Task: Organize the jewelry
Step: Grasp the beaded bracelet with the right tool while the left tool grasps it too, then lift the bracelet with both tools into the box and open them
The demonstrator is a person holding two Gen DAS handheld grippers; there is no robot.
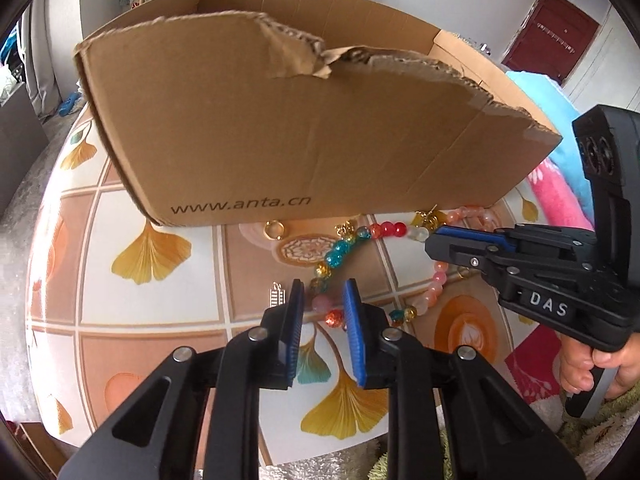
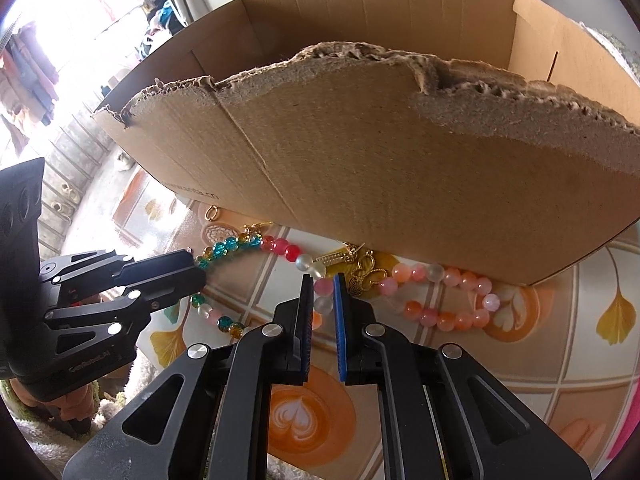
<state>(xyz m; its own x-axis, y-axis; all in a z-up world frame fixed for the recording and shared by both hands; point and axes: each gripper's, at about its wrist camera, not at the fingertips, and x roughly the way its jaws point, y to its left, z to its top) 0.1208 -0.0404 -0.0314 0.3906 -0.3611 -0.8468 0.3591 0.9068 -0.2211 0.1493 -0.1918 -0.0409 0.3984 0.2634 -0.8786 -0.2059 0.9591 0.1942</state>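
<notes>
A loop of mixed beads (image 1: 335, 257) (image 2: 280, 246), teal, yellow, red, white and pink, lies on the patterned tabletop in front of a torn cardboard box (image 1: 280, 120) (image 2: 400, 168). My left gripper (image 1: 323, 294) (image 2: 200, 276) is shut on the loop's near side, with a pink bead between the blue pads. My right gripper (image 2: 324, 290) (image 1: 430, 240) is shut on the far side, pinching a pink and a white bead. A pink-orange bead bracelet (image 2: 452, 318) (image 1: 472, 213) lies by the box's right corner. Gold charms (image 2: 366, 276) (image 1: 428, 220) and a gold ring (image 1: 275, 230) (image 2: 212, 213) sit against the box.
The box's front wall is ripped low and its inside is hidden from here. A small silver piece (image 1: 276, 294) lies left of my left fingers. Pink and blue cloth (image 1: 556, 184) lies to the right, and a hand (image 1: 588, 364) holds the right gripper's handle.
</notes>
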